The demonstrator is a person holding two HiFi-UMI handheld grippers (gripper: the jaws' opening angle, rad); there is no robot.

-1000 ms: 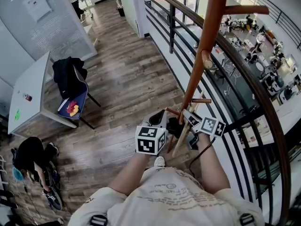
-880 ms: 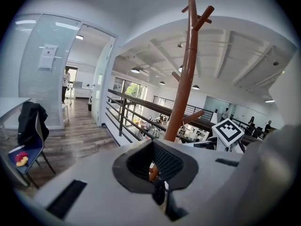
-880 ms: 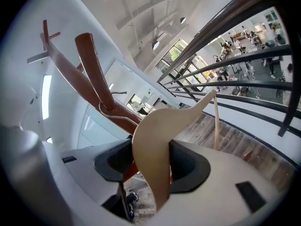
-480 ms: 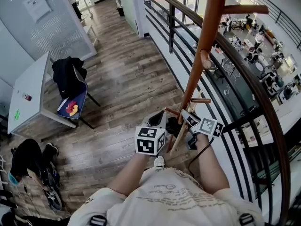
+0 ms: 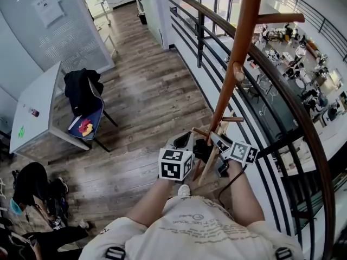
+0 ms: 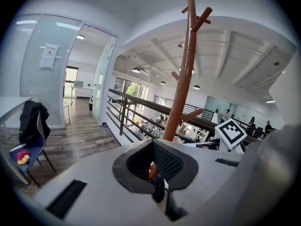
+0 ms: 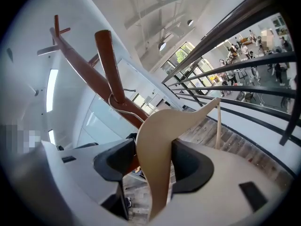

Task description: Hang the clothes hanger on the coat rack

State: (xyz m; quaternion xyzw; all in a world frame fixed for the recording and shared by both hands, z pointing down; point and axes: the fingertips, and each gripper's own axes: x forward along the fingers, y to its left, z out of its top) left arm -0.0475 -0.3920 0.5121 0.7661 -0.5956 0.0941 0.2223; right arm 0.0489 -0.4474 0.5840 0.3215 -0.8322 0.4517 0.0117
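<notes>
Right gripper view — hanger up at the peg, not yet released
Our right gripper (image 7: pixel 155 161) is clamped on the pale clothes hanger (image 7: pixel 162 131), its hook (image 7: pixel 120 108) close against a low peg (image 7: pixel 109 65) of the coat rack (image 5: pixel 238 53). We judge seating and release remain. The left gripper (image 6: pixel 153 166) has its jaws together. The railing (image 5: pixel 282 91) crowds the right — the floor opens leftward.

The coat rack (image 5: pixel 234 64) pole and its low pegs (image 5: pixel 232 119) stand close ahead, with the dark railing (image 5: pixel 313 145) walling off the right. Open wooden floor (image 5: pixel 146 91) lies left, up to a chair (image 5: pixel 87 112) and table (image 5: pixel 38 107).
</notes>
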